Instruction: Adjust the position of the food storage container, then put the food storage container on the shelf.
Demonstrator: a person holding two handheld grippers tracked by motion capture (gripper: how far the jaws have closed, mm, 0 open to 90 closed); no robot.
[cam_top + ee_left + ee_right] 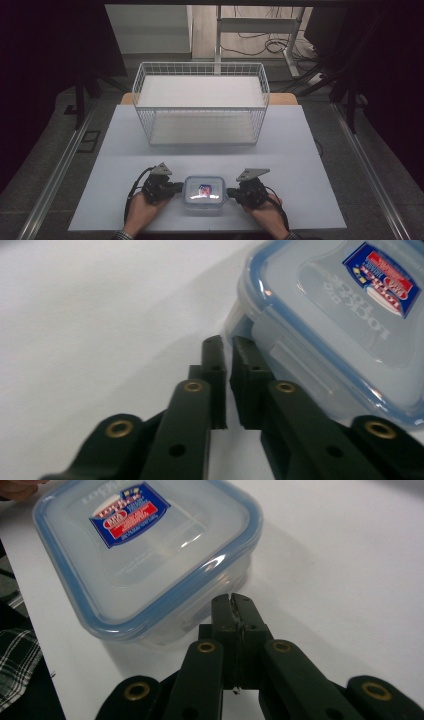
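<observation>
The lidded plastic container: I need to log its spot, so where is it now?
In the high view the container sits on the table's near edge, between the left gripper and right gripper, nearer than the wire basket.

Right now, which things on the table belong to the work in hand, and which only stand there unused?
In use:
- clear square plastic box with blue-rimmed lid
- left gripper, nearly shut at the box's side
- right gripper, shut at the other side

Standing by:
- white wire basket, apart from the box

A small see-through plastic box (202,194) sits flat on the table, at six o'clock, close to the near edge. Its lid is on, with a blue rim and a red and blue sticker (130,513) on top.
</observation>
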